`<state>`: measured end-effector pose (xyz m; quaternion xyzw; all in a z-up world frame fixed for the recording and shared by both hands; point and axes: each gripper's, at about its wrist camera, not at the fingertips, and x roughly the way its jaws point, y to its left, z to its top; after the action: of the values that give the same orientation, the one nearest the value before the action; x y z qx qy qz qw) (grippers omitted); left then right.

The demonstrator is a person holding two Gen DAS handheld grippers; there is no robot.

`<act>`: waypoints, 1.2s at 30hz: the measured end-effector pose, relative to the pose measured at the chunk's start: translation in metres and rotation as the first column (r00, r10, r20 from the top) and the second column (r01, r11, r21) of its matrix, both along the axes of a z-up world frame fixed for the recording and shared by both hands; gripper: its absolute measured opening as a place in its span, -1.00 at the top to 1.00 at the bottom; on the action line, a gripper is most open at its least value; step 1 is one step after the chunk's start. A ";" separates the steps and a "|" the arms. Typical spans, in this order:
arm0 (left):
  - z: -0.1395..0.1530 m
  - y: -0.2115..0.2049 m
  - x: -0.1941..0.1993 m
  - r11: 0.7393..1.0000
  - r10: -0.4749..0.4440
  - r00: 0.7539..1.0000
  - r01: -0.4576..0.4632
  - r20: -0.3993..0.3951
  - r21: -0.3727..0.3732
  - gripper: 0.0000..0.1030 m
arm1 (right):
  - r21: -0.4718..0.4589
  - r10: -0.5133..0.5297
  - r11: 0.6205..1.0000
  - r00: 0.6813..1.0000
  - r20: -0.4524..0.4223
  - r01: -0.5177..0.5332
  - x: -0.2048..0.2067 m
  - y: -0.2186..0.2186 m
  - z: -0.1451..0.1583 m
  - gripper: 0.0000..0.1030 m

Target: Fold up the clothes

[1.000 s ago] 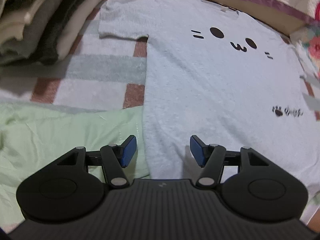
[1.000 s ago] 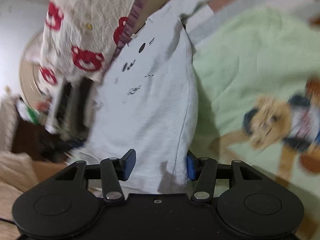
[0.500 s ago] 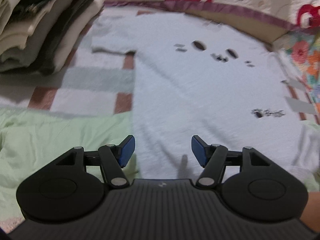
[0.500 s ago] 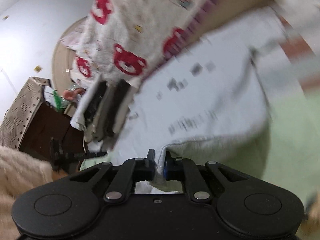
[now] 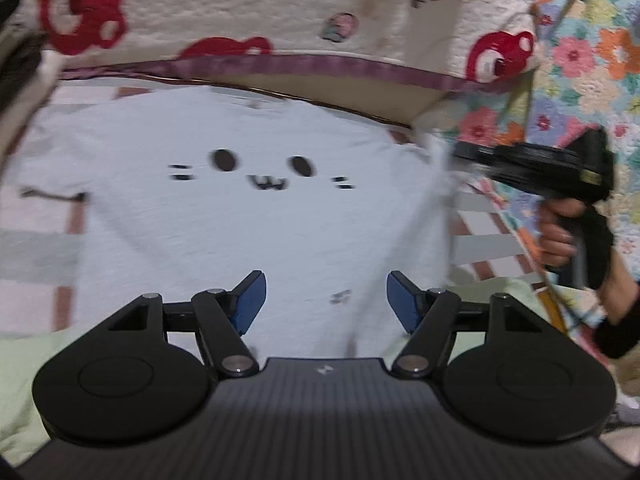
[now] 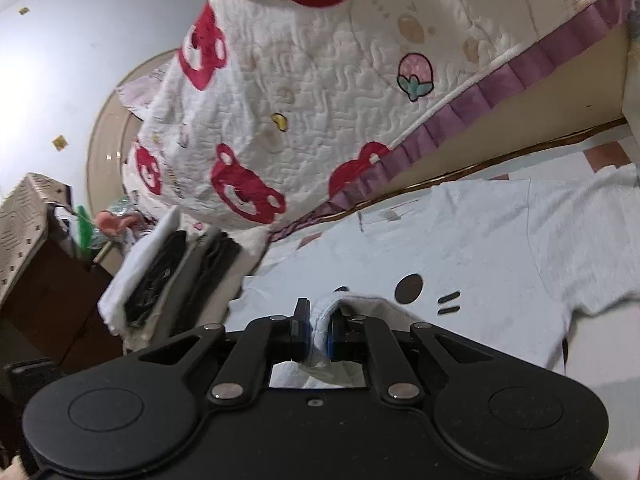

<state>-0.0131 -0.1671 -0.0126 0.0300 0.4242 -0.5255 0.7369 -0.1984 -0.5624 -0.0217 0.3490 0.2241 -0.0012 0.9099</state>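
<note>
Since a second ago the right gripper [image 6: 318, 330] has clamped the shirt [image 5: 240, 220] edge and pulled it up and across toward the cat face; its jaws are pinched on a fold of cloth. Left gripper [image 5: 322, 300] has swung to face the shirt head-on, jaws wide, holding nothing, above the lower hem. Shirt lies flat on the bedding [image 5: 36, 240], print up, its right side lifted.

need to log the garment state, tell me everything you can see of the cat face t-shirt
The t-shirt is pale grey, soft-looking knit, short-sleeved, printed with dark oval eyes, a "w" mouth and whisker dashes, plus a small mark near the hem. It lies face up on the striped bedding. The right gripper pinches a fold of one side edge, lifting it; the left gripper hovers open above the hem.
</note>
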 end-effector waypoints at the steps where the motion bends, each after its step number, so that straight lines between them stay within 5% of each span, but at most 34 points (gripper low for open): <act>1: -0.003 -0.003 -0.003 1.000 -0.010 1.000 0.010 0.010 0.016 -0.30 | 0.000 0.000 1.000 1.000 -0.008 0.000 0.007 -0.002 -0.002 0.80; 8: -0.022 -0.022 -0.023 0.989 -0.084 0.993 0.073 0.078 0.129 -0.32 | -0.079 -0.018 0.997 0.999 -0.034 0.016 0.029 -0.005 -0.011 0.81; 15: -0.043 -0.038 -0.041 0.962 -0.154 0.979 0.117 0.137 0.246 -0.32 | -0.115 -0.078 0.990 0.996 0.034 0.081 0.026 -0.014 0.001 0.81; 21: -0.056 -0.008 -0.038 0.951 -0.061 0.978 -0.003 0.197 0.308 -0.32 | -0.158 -0.103 0.981 0.994 0.047 0.109 0.027 -0.019 0.008 0.81; 27: -0.056 0.027 -0.034 0.956 0.027 0.995 -0.055 0.101 0.287 -0.32 | -0.184 -0.122 0.974 0.991 0.046 0.129 0.030 -0.025 0.009 0.81; 36: -0.064 0.042 -0.046 0.940 0.037 0.995 -0.068 0.097 0.334 -0.32 | -0.196 -0.138 0.971 0.990 0.019 0.139 0.039 -0.028 -0.001 0.81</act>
<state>-0.0590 -0.1255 -0.0769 0.1678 0.4752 -0.4234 0.7528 -0.1595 -0.5906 -0.0229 0.2722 0.1957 -0.0858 0.9382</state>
